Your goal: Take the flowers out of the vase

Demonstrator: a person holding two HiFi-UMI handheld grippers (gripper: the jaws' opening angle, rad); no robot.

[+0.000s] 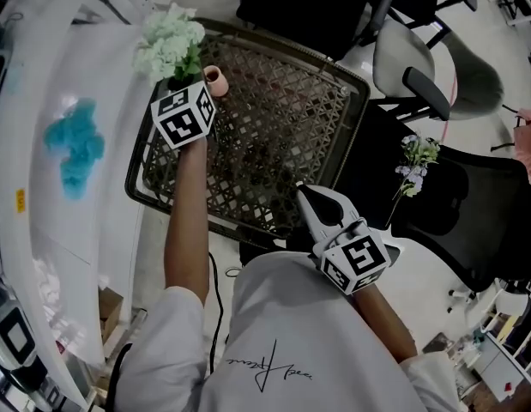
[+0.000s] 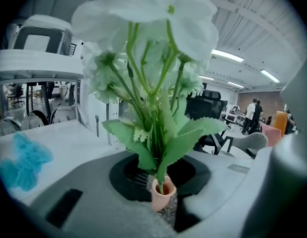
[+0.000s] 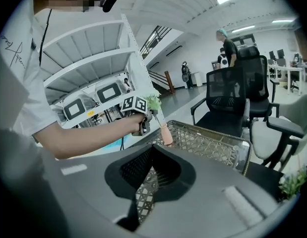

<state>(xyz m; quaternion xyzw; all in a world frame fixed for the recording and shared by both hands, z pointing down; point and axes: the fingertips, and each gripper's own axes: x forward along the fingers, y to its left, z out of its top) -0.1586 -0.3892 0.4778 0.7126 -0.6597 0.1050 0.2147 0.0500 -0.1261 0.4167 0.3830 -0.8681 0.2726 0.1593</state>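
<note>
Clamping the flowers (image 1: pixel 169 41) just above the vase (image 1: pixel 216 81), far left on the bench (image 1: pixel 282 118), left gripper (image 2: pixel 158 170) can lift straight up; right gripper (image 3: pixel 148 177) idles near, slightly apart, empty.

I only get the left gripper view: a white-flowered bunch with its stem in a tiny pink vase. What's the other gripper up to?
Observer: The right gripper hovers above the near edge of a wire basket, jaws apart, nothing between them.
Operator: A basket? Where's the vase in relation to it?
Observer: The vase is at the basket's far left corner.
Operator: Any other flowers around?
Observer: Yes, one sprig with pale purple blossoms rests on a black chair to the right of the basket.
</note>
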